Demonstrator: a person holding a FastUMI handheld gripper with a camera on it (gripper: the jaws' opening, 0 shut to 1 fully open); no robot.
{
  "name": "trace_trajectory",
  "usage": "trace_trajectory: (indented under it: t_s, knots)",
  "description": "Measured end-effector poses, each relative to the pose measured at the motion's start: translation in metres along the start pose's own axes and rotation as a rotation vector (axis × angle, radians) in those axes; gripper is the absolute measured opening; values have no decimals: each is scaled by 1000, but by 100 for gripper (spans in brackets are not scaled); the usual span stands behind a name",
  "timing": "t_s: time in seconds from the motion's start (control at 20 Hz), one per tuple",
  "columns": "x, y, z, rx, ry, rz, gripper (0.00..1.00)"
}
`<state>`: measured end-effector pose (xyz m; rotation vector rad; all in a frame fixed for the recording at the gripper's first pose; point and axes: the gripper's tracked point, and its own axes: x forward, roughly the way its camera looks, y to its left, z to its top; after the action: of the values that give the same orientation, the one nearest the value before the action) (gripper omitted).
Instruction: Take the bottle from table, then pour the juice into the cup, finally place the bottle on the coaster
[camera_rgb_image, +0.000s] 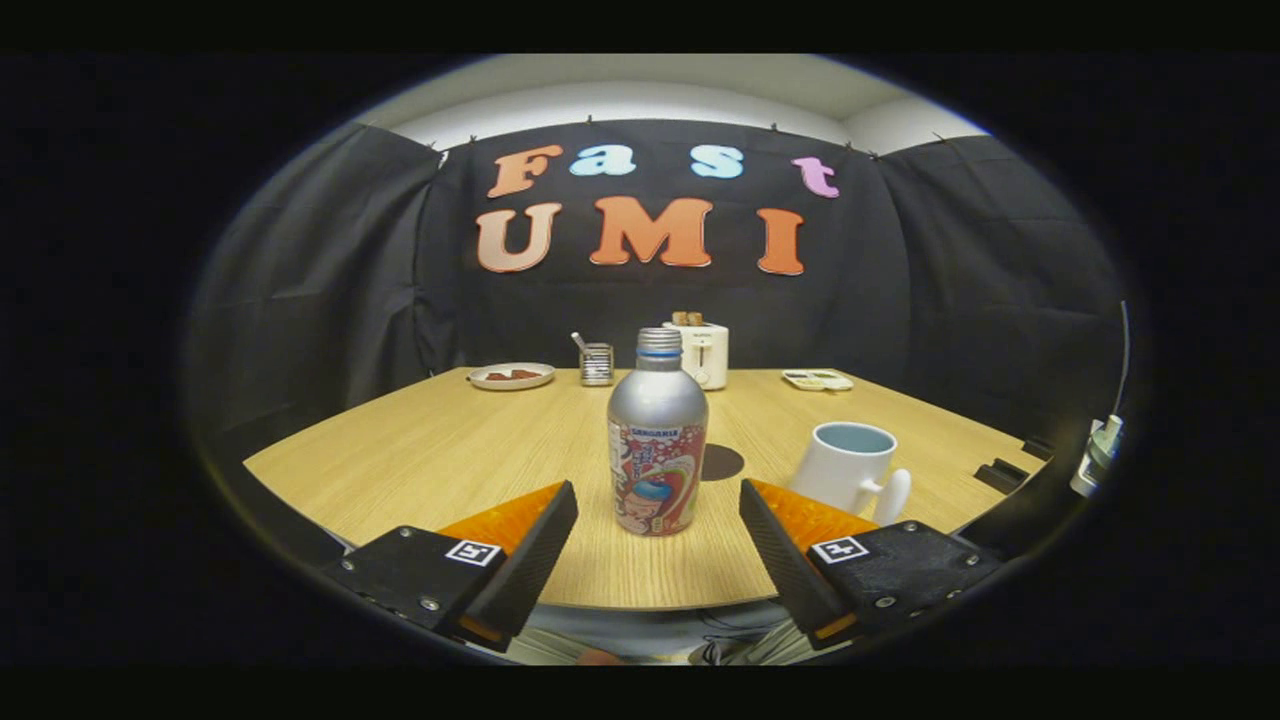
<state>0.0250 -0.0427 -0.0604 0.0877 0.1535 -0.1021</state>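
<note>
gripper (658, 515) fingers spread wide, gripping nothing, upright bottle (657, 440) just ahead between them

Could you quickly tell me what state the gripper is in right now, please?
Gripper: open, holding nothing; the bottle stands upright just ahead, lined up with the gap between its fingers.

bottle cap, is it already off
No, the silver screw cap sits on the bottle, which stands just ahead of the open gripper.
</note>
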Motion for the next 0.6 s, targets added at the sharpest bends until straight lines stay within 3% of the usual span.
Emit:
trace_trajectory:
  t_s: [0.6]
  knots:
    - [47,3,-26,39,81,25,97]
